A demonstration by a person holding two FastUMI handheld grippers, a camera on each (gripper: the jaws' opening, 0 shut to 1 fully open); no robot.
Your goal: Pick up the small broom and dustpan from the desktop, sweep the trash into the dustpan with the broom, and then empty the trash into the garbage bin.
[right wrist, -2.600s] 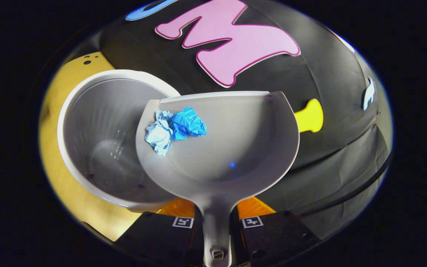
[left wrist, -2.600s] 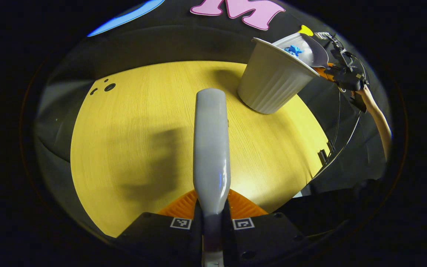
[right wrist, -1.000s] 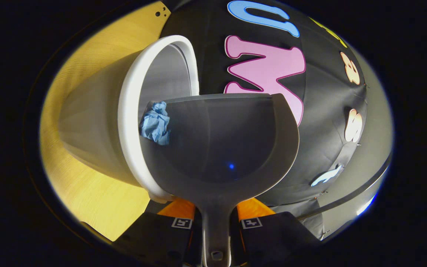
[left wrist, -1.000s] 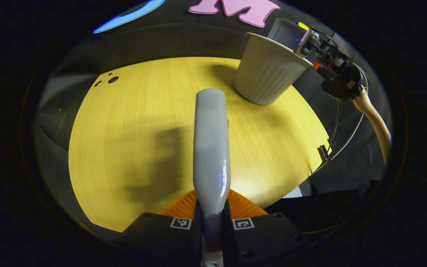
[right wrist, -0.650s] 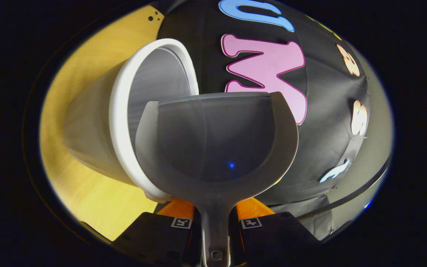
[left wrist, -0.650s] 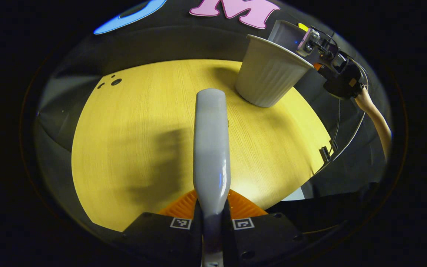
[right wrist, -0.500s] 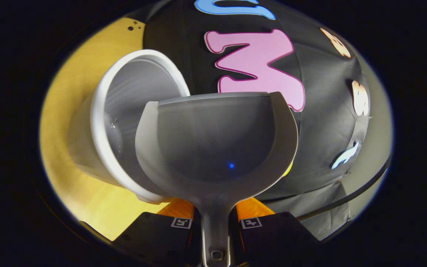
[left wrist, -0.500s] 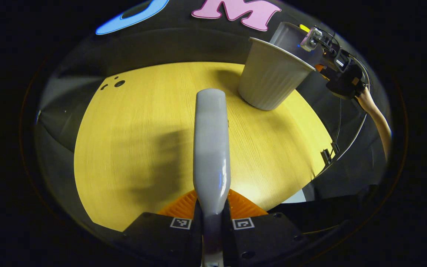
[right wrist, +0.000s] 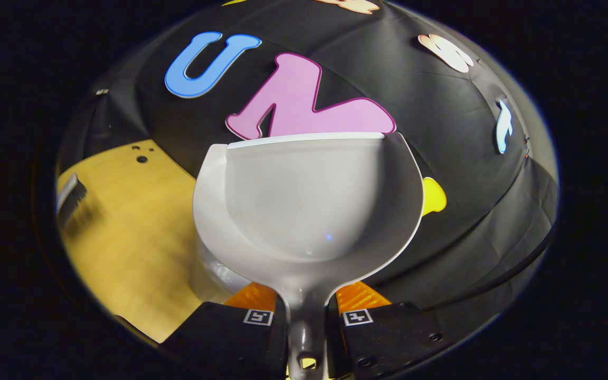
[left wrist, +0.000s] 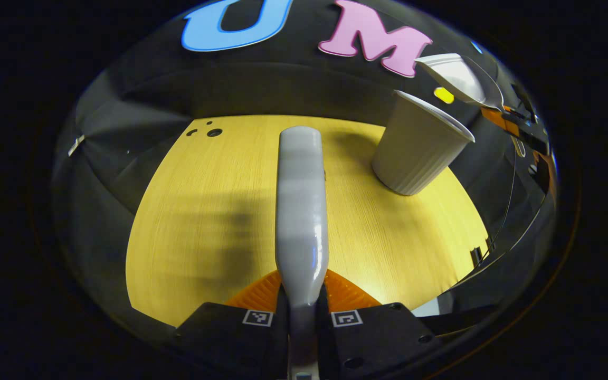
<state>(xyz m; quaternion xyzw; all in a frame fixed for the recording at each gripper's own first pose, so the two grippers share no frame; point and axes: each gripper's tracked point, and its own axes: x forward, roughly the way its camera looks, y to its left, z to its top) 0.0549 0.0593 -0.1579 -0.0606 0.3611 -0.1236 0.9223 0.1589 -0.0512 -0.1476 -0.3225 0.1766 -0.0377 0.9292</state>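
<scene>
The smooth, pale grey plastic dustpan point(right wrist: 309, 211), a rounded scoop with a straight front lip and raised side walls, sits level in the right gripper view with its bowl bare. Its narrow handle runs down between the two fingers of the right gripper point(right wrist: 308, 316), which are clenched on it from both sides. Under the scoop's left edge a sliver of the white ribbed plastic garbage bin point(right wrist: 217, 272) peeks out.

In the left gripper view the same dustpan point(left wrist: 454, 76) hangs above and just right of the bin point(left wrist: 417, 145), a tapered cup shape with vertical ribs and a rolled rim, standing on the far right part of the yellow wood-grain desktop point(left wrist: 203, 211). The right gripper point(left wrist: 515, 129) shows behind the scoop at the view's edge.

The small broom point(left wrist: 302, 211) is seen as a long, glossy grey plastic handle with a rounded end, pointing straight ahead over the desktop; its base is gripped between the fingers of the left gripper point(left wrist: 302, 316), pressed tight on either side. In the right gripper view, dark bristles of the broom point(right wrist: 69, 198) show at the far left over the desktop point(right wrist: 124, 232).
</scene>
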